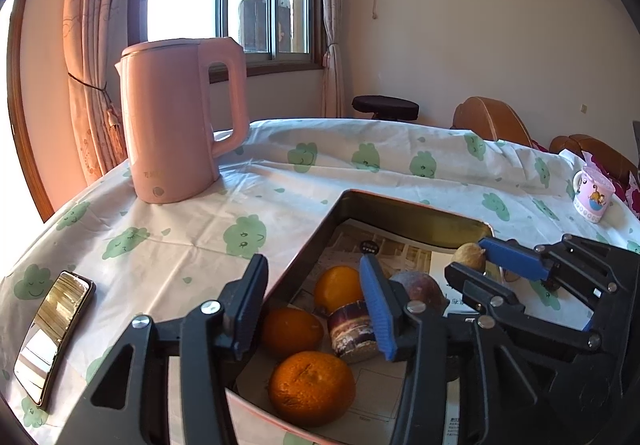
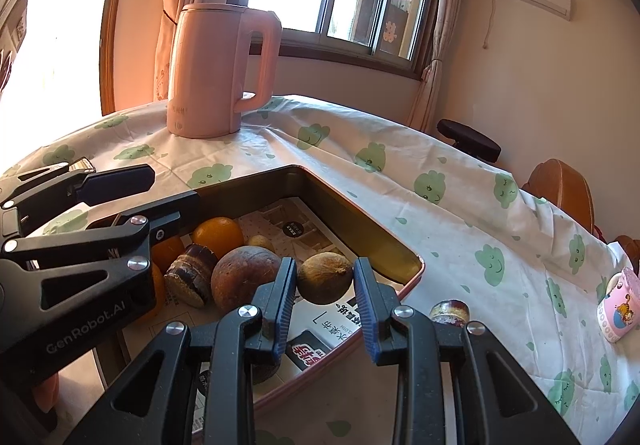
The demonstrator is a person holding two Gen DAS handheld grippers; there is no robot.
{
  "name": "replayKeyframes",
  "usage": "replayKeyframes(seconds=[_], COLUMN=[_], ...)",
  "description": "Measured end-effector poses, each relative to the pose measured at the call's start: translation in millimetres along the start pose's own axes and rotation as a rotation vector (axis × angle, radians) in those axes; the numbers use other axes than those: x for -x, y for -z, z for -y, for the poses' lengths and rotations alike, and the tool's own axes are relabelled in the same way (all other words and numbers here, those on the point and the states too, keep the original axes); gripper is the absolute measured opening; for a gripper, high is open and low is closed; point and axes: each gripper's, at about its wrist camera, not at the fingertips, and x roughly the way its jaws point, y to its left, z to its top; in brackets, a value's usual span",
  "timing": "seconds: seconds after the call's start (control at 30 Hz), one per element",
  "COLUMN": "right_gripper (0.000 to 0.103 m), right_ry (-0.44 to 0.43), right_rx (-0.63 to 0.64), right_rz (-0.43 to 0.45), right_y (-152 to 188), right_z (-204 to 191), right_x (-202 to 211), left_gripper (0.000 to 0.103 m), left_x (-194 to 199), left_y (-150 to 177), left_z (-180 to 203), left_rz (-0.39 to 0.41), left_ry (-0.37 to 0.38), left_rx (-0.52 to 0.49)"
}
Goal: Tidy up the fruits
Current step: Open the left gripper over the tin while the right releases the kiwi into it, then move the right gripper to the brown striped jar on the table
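- Left wrist view: tin (image 1: 362, 201) on tablecloth (image 1: 180, 229), paper-lined, already holds 3 oranges – near (image 1: 311, 388), mid (image 1: 291, 331), far (image 1: 338, 287)
- Also in tin: cut cane piece (image 1: 354, 331), dark round fruit (image 1: 418, 287); a smaller fruit sits further back, seen in right wrist view only
- Right wrist view: brown fruit (image 2: 325, 277) between the pads of R gripper (image 2: 325, 299), over tin's near-right corner; looks gripped, but contact at both pads not certain
- Outside tin: 1 small red-capped item (image 2: 449, 312) on cloth just beside tin rim, behind R gripper's finger; fruit or not – cannot tell
- Progress (est.): most fruit boxed; brown fruit looks like the one in hand; item by rim possibly left
- L gripper (image 1: 314, 299): released, jaws wide, nothing between them; hangs above tin's left edge over the oranges, pointing toward far side of table
- R gripper: jaws part-closed round brown fruit, low over tin, angled in from near-right side; L gripper alongside to its left, well apart
- Non-task: pink kettle (image 1: 180, 121), phone (image 1: 54, 337) at left, mug (image 1: 592, 197) at far right, all on cloth, clear of tin
- Risk (est.): round fruit may roll on the paper once let go
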Motion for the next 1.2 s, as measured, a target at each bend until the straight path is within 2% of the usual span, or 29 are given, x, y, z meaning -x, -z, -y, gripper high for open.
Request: replayKeyframes(seconds=[0.03,0.07,0.1,0.13,0.17,0.2,0.27,0.4,0.6,0.77,0.93,1.2], right_gripper=[0.032,0.033,0.04,0.046,0.056,0.061,0.062,0.062,0.064,0.066,0.066,0.066], right_ry=[0.0,-0.001,-0.002,-0.001,0.008,0.016,0.005,-0.004,0.085,0.14,0.12,0.083], right_rx=[0.001,0.002,0.006,0.009,0.01,0.009,0.01,-0.006,-0.037,-0.047,-0.021,0.018], right_rz=[-0.001,-0.002,-0.005,-0.007,-0.007,-0.002,0.012,0.053,0.071,0.022,-0.036,-0.115], right_y=[-0.1,-0.1,-0.2,-0.2,-0.1,0.1,0.6,1.6,5.3,17.4,28.6,24.3], right_z=[-0.1,-0.4,-1.2,-1.9,-2.4,-2.5,-2.3,3.8,48.9,82.5,87.7,85.9], right_x=[0.0,-0.4,-1.0,-1.4,-1.1,-0.1,2.9,12.0,32.6,32.7,17.4,-8.2], left_gripper=[0.06,0.068,0.075,0.078,0.085,0.096,0.103,0.103,0.103,0.103,0.103,0.103], left_x=[0.6,1.5,3.1,4.1,5.8,7.9,11.8,15.4,15.4,14.9,13.1,7.6], left_y=[0.0,0.0,0.3,0.0,0.1,0.4,0.5,0.5,-0.2,0.3,0.4,-0.5], left_z=[-0.3,-0.5,-0.7,-1.3,-1.8,-2.5,-3.9,-4.5,-13.7,-15.9,-14.6,-15.7], left_rz=[0.004,0.008,0.015,0.023,0.033,0.043,0.067,0.086,0.086,0.085,0.076,0.053], left_ry=[-0.003,-0.008,-0.013,-0.015,-0.017,-0.02,-0.025,-0.014,-0.003,-0.014,-0.02,-0.005], left_rx=[0.0,0.001,0.002,0.003,0.006,0.01,0.019,0.021,0.07,0.085,0.078,0.089])
